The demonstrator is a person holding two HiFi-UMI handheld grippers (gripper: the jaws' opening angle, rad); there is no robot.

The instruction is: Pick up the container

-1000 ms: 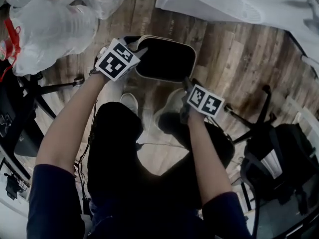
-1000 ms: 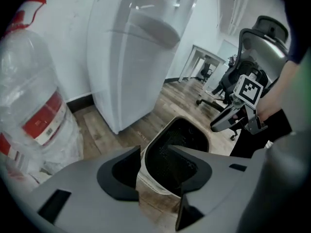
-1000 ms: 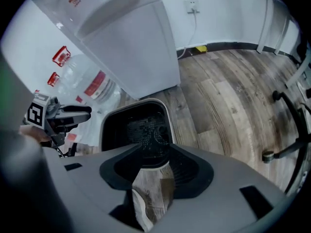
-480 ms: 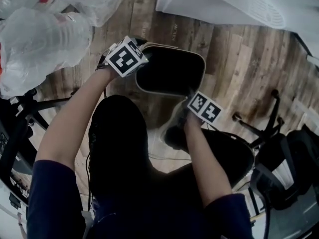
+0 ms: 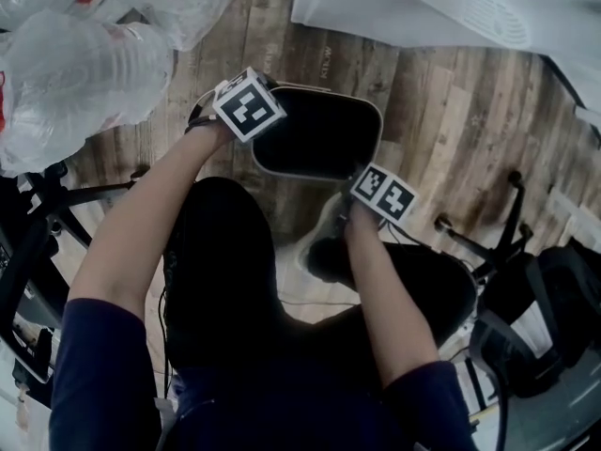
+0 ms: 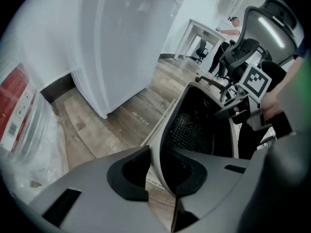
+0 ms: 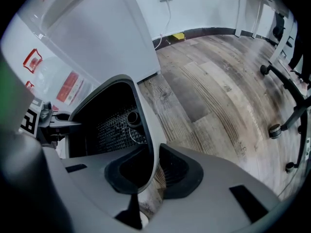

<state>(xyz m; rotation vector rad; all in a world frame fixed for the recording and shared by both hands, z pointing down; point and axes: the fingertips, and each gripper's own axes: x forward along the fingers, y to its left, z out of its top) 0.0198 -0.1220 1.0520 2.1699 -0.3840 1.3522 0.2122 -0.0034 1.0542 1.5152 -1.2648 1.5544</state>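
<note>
A black container [image 5: 324, 89] with a pale rim stands on the wood floor, below the middle of the head view. My left gripper [image 5: 263, 128] is at its left rim and my right gripper [image 5: 357, 173] at its near right rim. In the left gripper view the pale rim [image 6: 163, 130] runs between the pads of the left gripper [image 6: 158, 174], which press on it. The right gripper view shows the right gripper [image 7: 154, 171] clamped on the rim [image 7: 146, 125] the same way. Both pairs of jaws have just been closing with the rim between them. A mesh floor shows inside the container.
Clear plastic bags [image 5: 84, 64] of bottles lie at the upper left. A white appliance [image 5: 451, 7] stands beyond the container. Chair bases [image 5: 479, 242] and a black bag [image 5: 554, 289] are at the right, and stand legs [image 5: 56, 195] at the left.
Both grippers have come down onto the container's rim and their jaws have narrowed onto it. The container has not moved on the floor.
</note>
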